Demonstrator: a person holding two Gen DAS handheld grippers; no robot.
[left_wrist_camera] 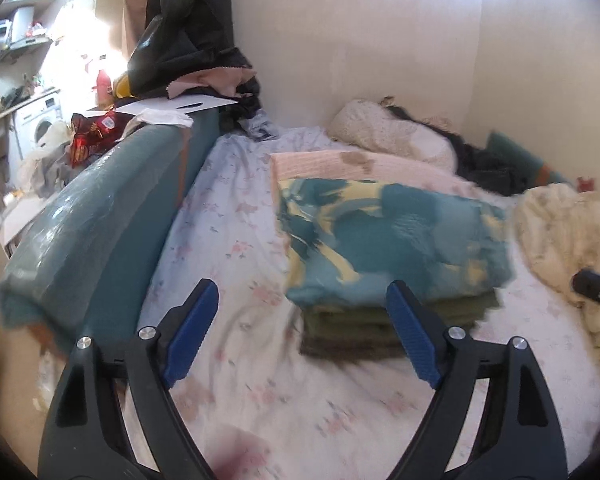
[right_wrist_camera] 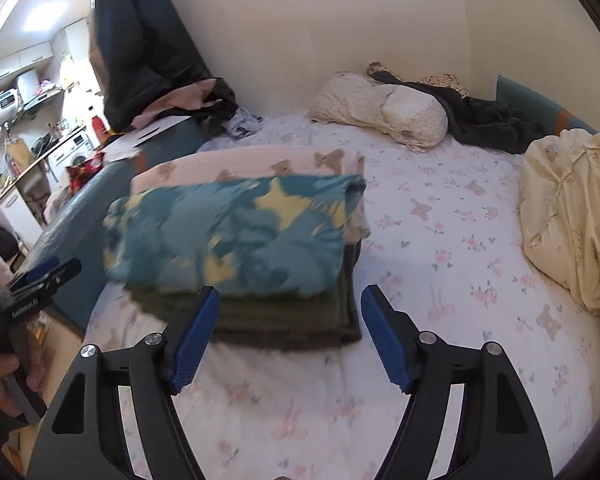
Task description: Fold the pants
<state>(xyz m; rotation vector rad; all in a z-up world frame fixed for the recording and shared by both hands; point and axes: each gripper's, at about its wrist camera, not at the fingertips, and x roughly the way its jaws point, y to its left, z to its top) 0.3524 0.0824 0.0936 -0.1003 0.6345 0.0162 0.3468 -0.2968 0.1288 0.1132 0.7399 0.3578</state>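
Folded teal pants with yellow stars [left_wrist_camera: 396, 236] [right_wrist_camera: 236, 232] lie on top of a stack of folded clothes on the bed, over olive-green folded pieces [left_wrist_camera: 352, 320] [right_wrist_camera: 284, 312] and a pink bear-print piece [right_wrist_camera: 252, 164]. My left gripper [left_wrist_camera: 300, 300] is open and empty, just in front of the stack. My right gripper [right_wrist_camera: 290, 304] is open and empty, above the stack's near edge. The left gripper also shows at the left edge of the right wrist view [right_wrist_camera: 40, 276].
A floral bed sheet [right_wrist_camera: 440, 240] covers the bed. A cream bundle of clothes [right_wrist_camera: 572, 216] lies at the right, a pillow [right_wrist_camera: 384, 108] and dark clothes [right_wrist_camera: 488, 120] by the wall. A teal sofa arm [left_wrist_camera: 92, 216] with clutter stands left.
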